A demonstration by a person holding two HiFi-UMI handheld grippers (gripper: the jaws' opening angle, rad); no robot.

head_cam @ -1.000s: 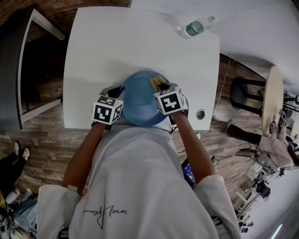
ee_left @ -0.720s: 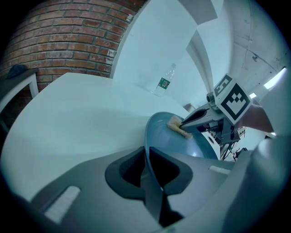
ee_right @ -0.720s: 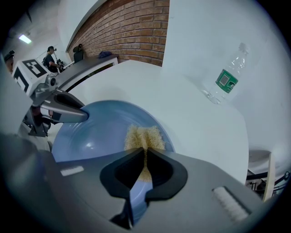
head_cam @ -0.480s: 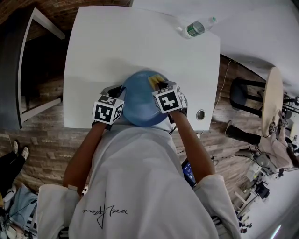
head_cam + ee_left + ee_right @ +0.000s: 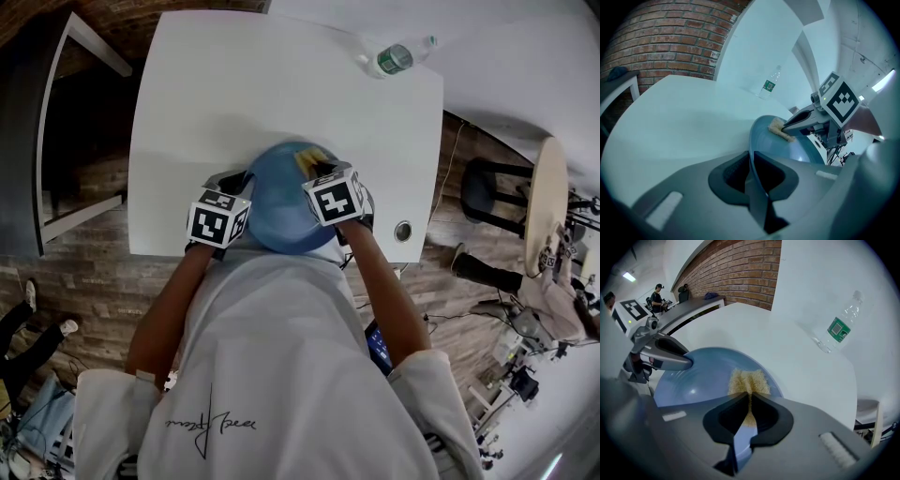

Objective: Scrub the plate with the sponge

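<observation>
Left hand-held gripper: clamped on rim of round blue plate.
Right hand-held gripper: squeezes yellow sponge against plate.
Progress: scrubbing apparently under way, unfinished.

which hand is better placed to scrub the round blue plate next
Right. The right tool is shut on the yellow sponge, which already lies against the round blue plate near its far edge. The left tool is clamped on the plate's rim, steadying it.
</observation>
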